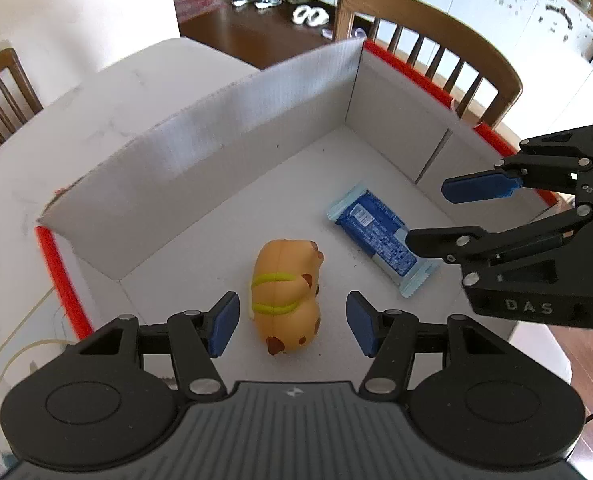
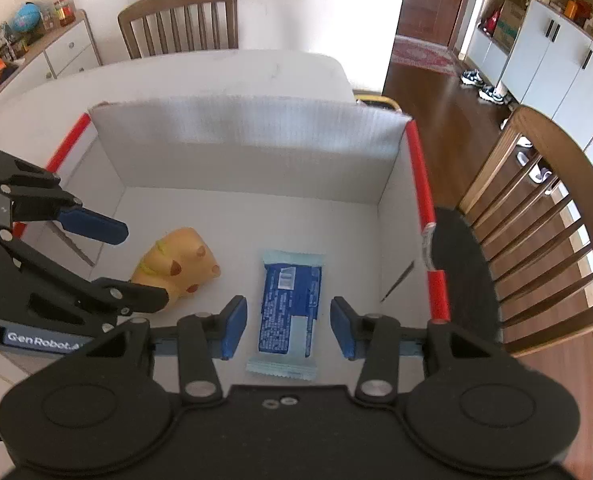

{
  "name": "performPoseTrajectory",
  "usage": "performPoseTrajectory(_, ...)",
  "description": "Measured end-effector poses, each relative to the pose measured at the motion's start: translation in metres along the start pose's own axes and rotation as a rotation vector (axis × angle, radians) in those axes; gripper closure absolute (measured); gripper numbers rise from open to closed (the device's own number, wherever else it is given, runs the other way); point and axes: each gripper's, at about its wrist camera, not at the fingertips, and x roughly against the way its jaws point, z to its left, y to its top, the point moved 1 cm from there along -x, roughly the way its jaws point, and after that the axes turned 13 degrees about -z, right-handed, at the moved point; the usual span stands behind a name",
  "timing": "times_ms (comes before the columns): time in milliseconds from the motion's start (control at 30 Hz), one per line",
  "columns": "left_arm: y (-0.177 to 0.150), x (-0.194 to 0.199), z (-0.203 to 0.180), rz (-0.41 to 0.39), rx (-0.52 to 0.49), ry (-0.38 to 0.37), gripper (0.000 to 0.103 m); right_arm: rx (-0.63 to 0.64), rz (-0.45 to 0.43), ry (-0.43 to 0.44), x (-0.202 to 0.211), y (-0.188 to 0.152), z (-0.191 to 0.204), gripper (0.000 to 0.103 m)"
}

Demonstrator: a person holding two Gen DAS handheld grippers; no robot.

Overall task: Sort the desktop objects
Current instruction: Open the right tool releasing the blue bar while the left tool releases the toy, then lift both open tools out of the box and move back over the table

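Observation:
An orange toy animal [image 1: 286,296] with a yellow-green band lies on its side on the floor of a white cardboard box [image 1: 216,152] with red edges. My left gripper [image 1: 292,320] hovers over the toy, open, with a gap between each blue pad and the toy. A blue snack packet [image 2: 290,308] lies flat to the toy's right. My right gripper [image 2: 288,326] is above it, open, and its pads stand clear of the wrapper. The right gripper [image 1: 432,216] also shows at the right of the left wrist view. The left gripper [image 2: 140,266] shows over the toy [image 2: 180,264] in the right wrist view.
The box [image 2: 248,128] sits on a white table [image 1: 96,120], and its tall back flap stands upright. Wooden chairs [image 2: 536,216] [image 2: 180,20] stand around the table. A thin cable [image 1: 16,356] runs along the table left of the box.

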Motion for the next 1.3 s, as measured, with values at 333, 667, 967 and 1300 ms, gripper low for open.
performPoseTrajectory(333, -0.011, 0.044, -0.011, -0.109, 0.026, -0.014, 0.045, -0.02, -0.087, 0.031, 0.048, 0.006, 0.004, 0.053)
performPoseTrajectory(667, -0.023, 0.078, -0.02, -0.198, 0.049, -0.013, 0.045, -0.026, -0.147, 0.039, 0.073, -0.002, 0.008, 0.053)
performPoseTrajectory(967, -0.04, 0.101, -0.027, -0.246, 0.059, -0.017, 0.043, -0.026, -0.207, 0.036, 0.09, -0.008, 0.013, 0.038)
performPoseTrajectory(1300, -0.069, 0.129, -0.025, -0.312, 0.058, -0.007, 0.034, -0.019, -0.273, 0.026, 0.111, -0.018, 0.033, 0.028)
